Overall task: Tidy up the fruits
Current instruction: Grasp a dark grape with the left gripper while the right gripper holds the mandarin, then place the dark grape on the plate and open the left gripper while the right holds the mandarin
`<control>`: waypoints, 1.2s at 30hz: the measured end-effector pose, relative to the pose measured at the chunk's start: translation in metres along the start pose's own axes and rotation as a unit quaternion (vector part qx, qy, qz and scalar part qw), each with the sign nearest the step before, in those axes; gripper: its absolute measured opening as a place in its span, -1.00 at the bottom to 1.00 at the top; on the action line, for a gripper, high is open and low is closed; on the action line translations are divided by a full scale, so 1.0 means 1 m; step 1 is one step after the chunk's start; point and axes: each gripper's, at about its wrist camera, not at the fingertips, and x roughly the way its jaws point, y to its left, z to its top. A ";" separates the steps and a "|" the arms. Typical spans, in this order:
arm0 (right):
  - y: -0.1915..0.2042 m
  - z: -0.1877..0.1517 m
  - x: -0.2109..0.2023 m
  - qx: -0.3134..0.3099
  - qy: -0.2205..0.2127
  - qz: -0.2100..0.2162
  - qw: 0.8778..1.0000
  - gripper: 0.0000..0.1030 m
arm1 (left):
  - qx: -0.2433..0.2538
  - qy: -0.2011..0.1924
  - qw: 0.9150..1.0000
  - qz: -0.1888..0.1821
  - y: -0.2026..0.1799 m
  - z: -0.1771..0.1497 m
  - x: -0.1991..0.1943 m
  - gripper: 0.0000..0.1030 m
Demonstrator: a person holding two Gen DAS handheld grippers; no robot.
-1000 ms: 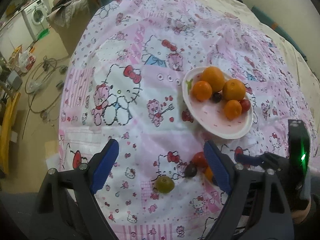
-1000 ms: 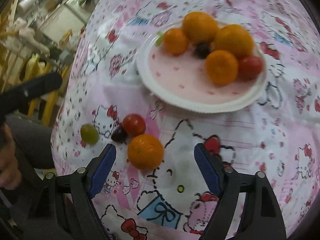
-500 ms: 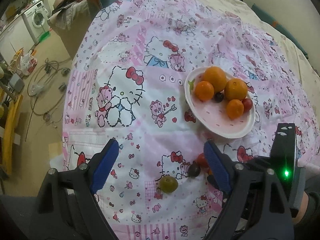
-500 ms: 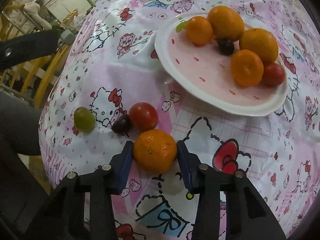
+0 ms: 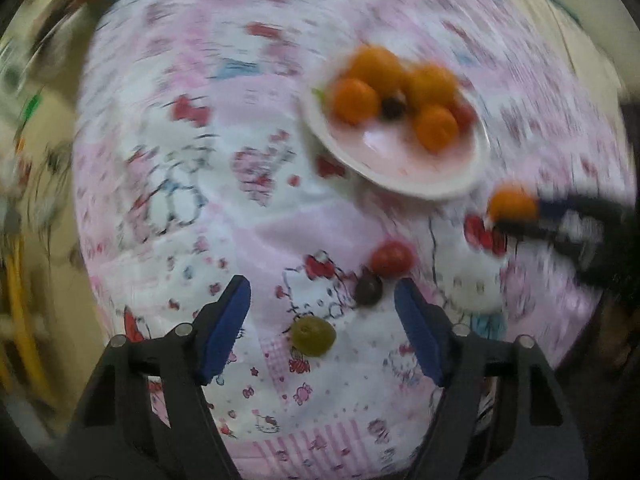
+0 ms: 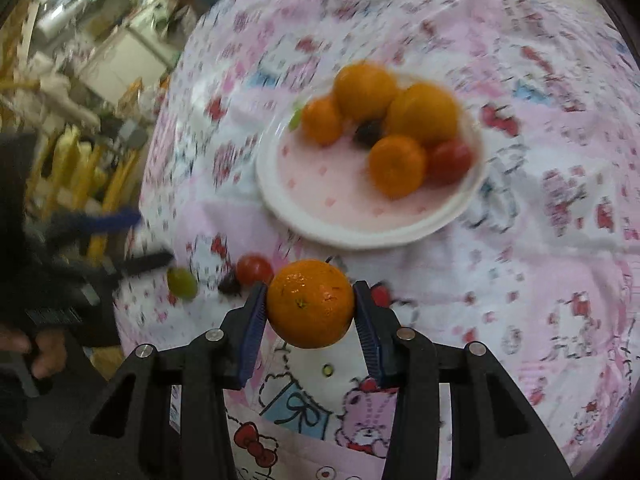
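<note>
My right gripper (image 6: 310,300) is shut on an orange tangerine (image 6: 310,304) and holds it above the cloth, in front of the white plate (image 6: 304,220). The plate holds several oranges, a red tomato (image 6: 450,160) and a dark grape (image 6: 368,132). In the left wrist view my left gripper (image 5: 322,304) is open over a green grape (image 5: 313,336), with a dark grape (image 5: 368,290) and a red tomato (image 5: 391,258) just beyond. The held tangerine (image 5: 512,204) shows at the right, near the plate (image 5: 400,184).
The fruit lies on a pink Hello Kitty cloth (image 5: 200,200) over a round table. The table edge drops off at the left to a cluttered floor with yellow chair frames (image 6: 80,176). Both views are blurred by motion.
My right gripper closed on the tangerine and lifted it off the cloth toward the plate. My left gripper moved forward and lower over the green grape.
</note>
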 end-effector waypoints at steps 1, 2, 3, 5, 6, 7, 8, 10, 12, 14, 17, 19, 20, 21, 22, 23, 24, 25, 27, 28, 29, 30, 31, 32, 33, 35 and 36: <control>-0.006 0.004 -0.008 0.014 -0.011 0.003 1.000 -0.13 | 0.019 0.014 1.000 0.001 -0.006 0.000 0.005 0.29; -0.012 0.007 -0.015 0.026 -0.021 0.004 0.999 -0.13 | 0.039 0.030 0.999 -0.002 -0.012 0.002 0.011 0.09; -0.016 0.010 -0.020 0.034 -0.028 0.004 0.999 -0.13 | 0.049 0.043 0.998 -0.009 -0.015 0.002 0.016 0.02; -0.026 0.014 -0.032 0.055 -0.048 0.007 0.997 -0.13 | 0.063 0.075 0.995 -0.016 -0.021 0.005 0.031 -0.21; -0.029 0.016 -0.036 0.062 -0.056 0.009 0.996 -0.13 | 0.072 0.090 0.993 -0.015 -0.026 0.005 0.039 -0.22; -0.032 0.018 -0.040 0.068 -0.064 0.010 0.996 -0.13 | 0.079 0.097 0.992 -0.014 -0.031 0.006 0.043 -0.24; -0.034 0.020 -0.044 0.073 -0.070 0.012 0.995 -0.13 | 0.089 0.102 0.991 -0.014 -0.037 0.006 0.047 -0.25; -0.037 0.020 -0.046 0.079 -0.075 0.014 0.994 -0.13 | 0.103 0.104 0.989 0.001 -0.047 0.008 0.052 -0.25; -0.041 0.020 -0.050 0.085 -0.079 0.015 0.993 -0.13 | 0.104 0.110 0.988 0.013 -0.056 0.011 0.059 -0.38; -0.044 0.020 -0.051 0.091 -0.079 0.013 0.993 -0.13 | 0.104 0.126 0.986 0.018 -0.061 0.012 0.069 -0.60; -0.049 0.020 -0.052 0.097 -0.078 0.015 0.992 -0.13 | 0.107 0.133 0.985 0.027 -0.064 0.013 0.077 -0.66; -0.050 0.020 -0.054 0.096 -0.080 0.015 0.992 -0.13 | 0.098 0.128 0.987 0.027 -0.063 0.015 0.077 -0.68; -0.050 0.020 -0.054 0.095 -0.081 0.016 0.992 -0.13 | 0.100 0.125 0.987 0.030 -0.064 0.016 0.075 -0.69; -0.051 0.020 -0.055 0.095 -0.082 0.017 0.992 -0.13 | 0.105 0.122 0.986 0.034 -0.065 0.015 0.074 -0.69; -0.051 0.021 -0.055 0.096 -0.082 0.017 0.992 -0.13 | 0.107 0.121 0.986 0.035 -0.063 0.015 0.072 -0.70; -0.051 0.021 -0.055 0.097 -0.082 0.018 0.992 -0.14 | 0.110 0.119 0.986 0.035 -0.065 0.014 0.070 -0.70; -0.051 0.021 -0.055 0.097 -0.082 0.018 0.992 -0.14 | 0.112 0.118 0.986 0.035 -0.067 0.013 0.068 -0.70; -0.052 0.022 -0.055 0.098 -0.083 0.018 0.992 -0.14 | 0.113 0.116 0.986 0.034 -0.065 0.014 0.065 -0.70; -0.052 0.022 -0.055 0.098 -0.084 0.018 0.991 -0.13 | 0.113 0.111 0.987 0.033 -0.063 0.015 0.057 -0.70; -0.051 0.022 -0.055 0.099 -0.084 0.018 0.991 -0.13 | 0.112 0.108 0.987 0.033 -0.063 0.015 0.053 -0.70; -0.051 0.022 -0.055 0.099 -0.084 0.018 0.991 -0.13 | 0.108 0.104 0.988 0.031 -0.063 0.016 0.049 -0.70; -0.051 0.023 -0.055 0.098 -0.084 0.018 0.991 -0.13 | 0.101 0.101 0.989 0.028 -0.061 0.016 0.045 -0.70; -0.051 0.022 -0.055 0.098 -0.083 0.017 0.992 -0.13 | 0.091 0.100 0.991 0.022 -0.058 0.017 0.042 -0.70; -0.051 0.022 -0.056 0.098 -0.084 0.017 0.991 -0.13 | 0.073 0.095 0.993 0.009 -0.057 0.017 0.034 -0.70; -0.051 0.022 -0.057 0.099 -0.084 0.016 0.991 -0.13 | 0.063 0.089 0.994 0.004 -0.054 0.017 0.028 -0.70; -0.051 0.021 -0.058 0.099 -0.086 0.015 0.991 -0.13 | 0.047 0.069 0.997 0.005 -0.047 0.018 0.014 -0.70; -0.051 0.020 -0.058 0.100 -0.086 0.014 0.991 -0.13 | 0.038 0.056 0.998 0.002 -0.044 0.018 0.007 -0.71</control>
